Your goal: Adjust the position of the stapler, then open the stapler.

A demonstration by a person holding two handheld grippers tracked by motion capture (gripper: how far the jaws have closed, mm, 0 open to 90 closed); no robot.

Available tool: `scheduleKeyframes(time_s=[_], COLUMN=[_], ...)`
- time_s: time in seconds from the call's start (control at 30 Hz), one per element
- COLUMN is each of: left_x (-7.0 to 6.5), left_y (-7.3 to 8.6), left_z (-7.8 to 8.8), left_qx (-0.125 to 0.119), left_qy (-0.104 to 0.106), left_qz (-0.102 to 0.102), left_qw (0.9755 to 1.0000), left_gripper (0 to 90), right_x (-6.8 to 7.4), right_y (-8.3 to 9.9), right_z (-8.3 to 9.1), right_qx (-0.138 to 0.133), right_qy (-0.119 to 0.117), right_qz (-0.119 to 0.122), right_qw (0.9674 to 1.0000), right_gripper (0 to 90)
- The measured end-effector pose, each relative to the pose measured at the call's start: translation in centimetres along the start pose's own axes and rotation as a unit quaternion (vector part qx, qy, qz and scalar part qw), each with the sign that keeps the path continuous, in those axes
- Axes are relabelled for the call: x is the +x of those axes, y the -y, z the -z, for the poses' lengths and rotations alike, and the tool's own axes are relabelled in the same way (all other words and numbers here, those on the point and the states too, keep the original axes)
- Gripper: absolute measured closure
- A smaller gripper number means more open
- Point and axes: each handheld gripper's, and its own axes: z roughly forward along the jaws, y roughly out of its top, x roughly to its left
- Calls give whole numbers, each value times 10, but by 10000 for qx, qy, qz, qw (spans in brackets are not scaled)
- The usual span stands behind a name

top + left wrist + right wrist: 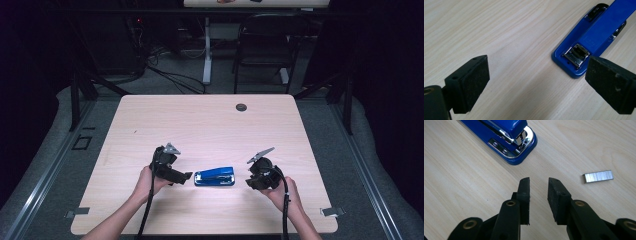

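Two hand-held grippers flank a blue stapler [214,176] that lies on its side-to-side axis near the front middle of the pale wooden table [210,125]. The left gripper [181,176] sits just beside the stapler's left end, its jaws spread wide with nothing between them; in the left gripper view one black pad [475,81] hangs over bare wood while the other stands close over the corner of the stapler's base, whether touching it or only in front of it is hard to tell from that angle. The metal anvil plate on the base shows clearly there.

The right gripper [251,181] waits near the stapler's right end, apart from it. Its jaws stand close together with a narrow gap left, empty, aimed at the bare table short of the stapler's hinged chrome end. In the right gripper view a short strip of staples [598,176] lies loose on the wood, off to one side of the jaws and well clear of the stapler, touched by neither pad.

Nothing lies between either gripper and the stapler. A round dark grommet [241,107] is set into the table toward its far edge. Beyond the table stand a black chair [265,45] and a white desk leg [207,50] on grey floor, with cables trailing across it.
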Motion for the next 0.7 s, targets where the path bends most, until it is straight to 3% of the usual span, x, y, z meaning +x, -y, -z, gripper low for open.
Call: scheduleKeyframes(time_s=[0.07,0.17,0.3,0.33,0.4,0.47,0.53,0.57,0.6,0.7], left_x=[-2,-5,-8,-8,-12,-14,-19,-19,-23,-27], left_y=[-3,-8,-16,-16,-21,-23,-28,-28,-32,-35], left_z=[-1,-2,-3,-3,-4,-5,-8,-8,-11,-15], left_qx=[-32,-63,-217,-217,-261,-295,-346,-346,-374,-372], left_qy=[63,87,228,228,317,339,499,499,616,676], left_qz=[-24,-87,-56,-56,-234,-287,-510,-510,-674,-807], left_qw=[10000,9999,9995,9995,9989,9986,9969,9969,9951,9937], left_gripper=[60,59,55,59,68,77,93,100,118,153], right_x=[-1,-1,-4,-4,-5,-6,-8,-8,-9,-10], right_y=[0,1,2,2,3,3,3,3,2,0], right_z=[-1,-3,-1,-1,-2,-2,-6,-6,-9,-12], right_qx=[112,46,-300,-300,-382,-368,-413,-413,-511,-544], right_qy=[-2,-7,-192,-192,-242,-244,-303,-303,-339,-445], right_qz=[31,-82,-459,-459,-582,-600,-706,-706,-795,-898], right_qw=[9999,10000,9983,9983,9973,9972,9962,9962,9949,9935], right_gripper=[721,737,798,798,824,832,853,853,867,880])
